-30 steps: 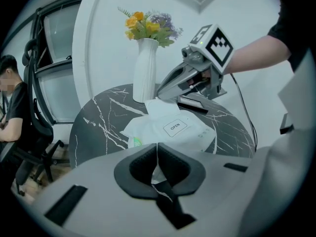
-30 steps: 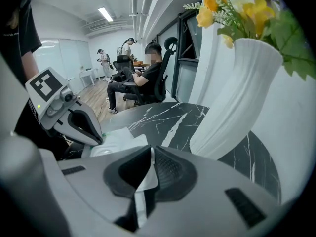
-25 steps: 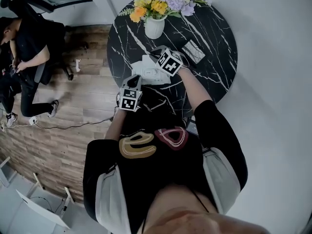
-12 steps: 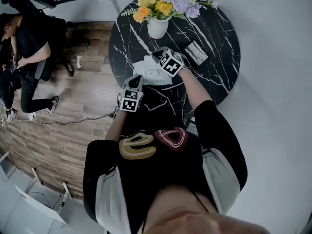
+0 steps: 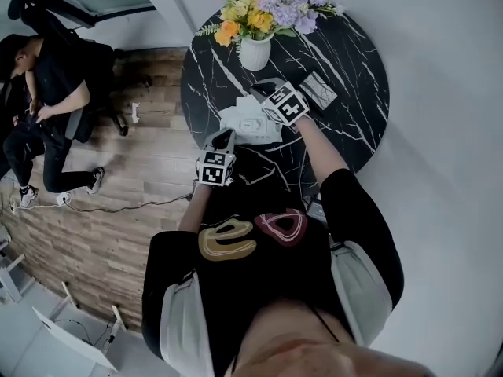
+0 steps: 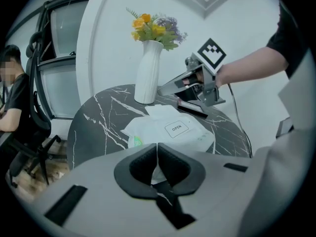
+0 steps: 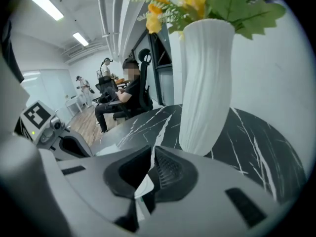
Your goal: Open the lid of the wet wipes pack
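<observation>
The white soft wet wipes pack [image 5: 247, 122] lies on the round black marble table [image 5: 346, 124], just before the white ribbed vase [image 5: 253, 52]. My left gripper [image 6: 157, 149] is clamped on the pack's near edge. My right gripper [image 7: 152, 154], whose jaws have just eased slightly apart, pinches the thin white lid flap [image 7: 143, 186] beside the vase.

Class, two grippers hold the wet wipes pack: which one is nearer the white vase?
The right gripper, jaws just opening slightly on the far edge of the wipes pack, beside the vase; the left gripper pinches its near edge.

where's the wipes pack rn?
Head view: the wet wipes pack lies on the black marble table's left half, just below the white vase, toward the person.
</observation>
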